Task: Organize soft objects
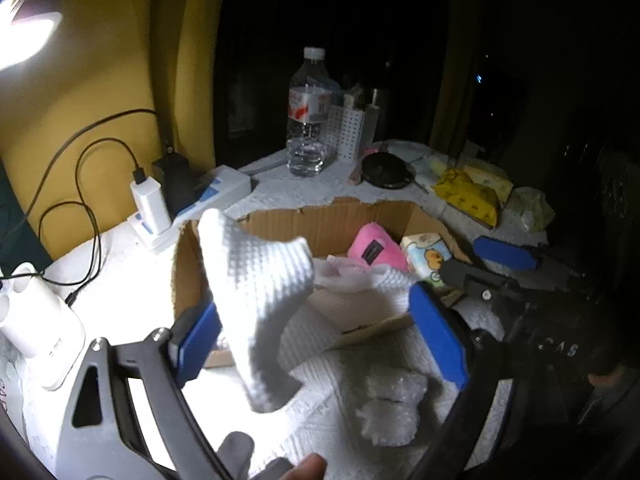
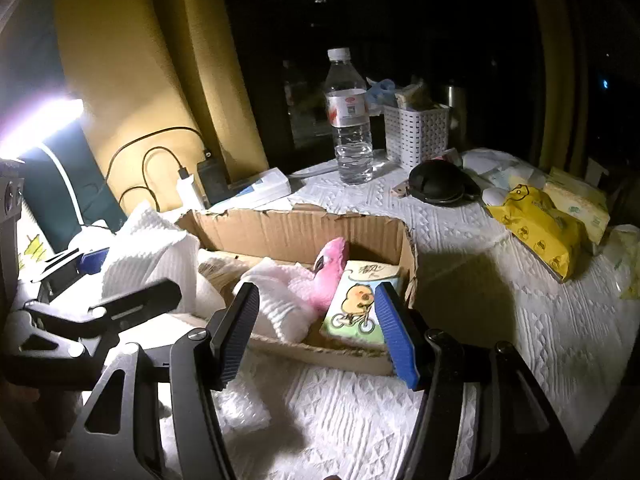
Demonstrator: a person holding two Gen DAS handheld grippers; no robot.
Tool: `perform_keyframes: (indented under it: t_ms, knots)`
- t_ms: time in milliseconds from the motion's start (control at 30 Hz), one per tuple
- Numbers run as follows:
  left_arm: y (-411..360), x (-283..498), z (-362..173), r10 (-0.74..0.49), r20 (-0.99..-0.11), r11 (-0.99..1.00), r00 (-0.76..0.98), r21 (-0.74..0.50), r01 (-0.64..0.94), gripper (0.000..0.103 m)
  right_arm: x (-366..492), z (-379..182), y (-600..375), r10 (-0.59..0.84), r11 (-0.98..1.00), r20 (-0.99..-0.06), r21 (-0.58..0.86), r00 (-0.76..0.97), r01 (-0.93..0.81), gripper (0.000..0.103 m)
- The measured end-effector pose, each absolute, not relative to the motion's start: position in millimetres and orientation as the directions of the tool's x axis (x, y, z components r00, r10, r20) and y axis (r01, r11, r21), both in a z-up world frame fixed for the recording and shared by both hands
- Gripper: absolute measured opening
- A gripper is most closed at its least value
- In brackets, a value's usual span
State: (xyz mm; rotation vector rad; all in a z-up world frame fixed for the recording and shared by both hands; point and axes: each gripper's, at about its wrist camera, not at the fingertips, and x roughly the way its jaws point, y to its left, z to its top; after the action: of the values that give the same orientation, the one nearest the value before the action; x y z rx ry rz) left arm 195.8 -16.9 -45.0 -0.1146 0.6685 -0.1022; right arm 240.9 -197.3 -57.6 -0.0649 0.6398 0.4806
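On the far left of the desk (image 2: 500, 320), under the bright lamp (image 1: 24, 36), we see a white charger (image 1: 150, 204) with black cables plugged into a power strip, and a white box (image 1: 224, 190) behind it. Moving right, our left gripper (image 1: 320, 332) has its jaws wide apart. A white waffle-weave cloth (image 1: 260, 300) hangs between them over the near-left corner of the cardboard box (image 2: 296, 232). It lies against the left blue pad; we cannot tell whether it is caught there, and the right pad stands clear of it.

Inside the box, more white cloth (image 2: 276, 304) lies on the left. A pink plush toy (image 2: 328, 272) sits beside it in the middle, and a tissue pack printed with a duck on a bicycle (image 2: 356, 300) leans at the right end.

Our right gripper (image 2: 316, 328) hovers at the box's near edge with its jaws apart and nothing pressed between them; the tissue pack shows just beyond its right blue pad.

Behind the box stand a clear water bottle (image 2: 348, 120) and a white perforated basket (image 2: 416, 132). A black round object (image 2: 438, 182) lies further right. At the far right, a yellow packet (image 2: 536, 228) and pale tissue packs (image 2: 580, 204) rest on the white textured cover.
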Motion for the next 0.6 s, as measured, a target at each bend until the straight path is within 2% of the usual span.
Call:
perform_keyframes:
  t_ms: [600]
  knots:
    - [6,175,-42,-0.149,-0.585,0.984,0.797,-0.167,0.061,0.092,209,-63,-190,0.436,0.875,-0.596,0.105,0.674,-0.472,0.063]
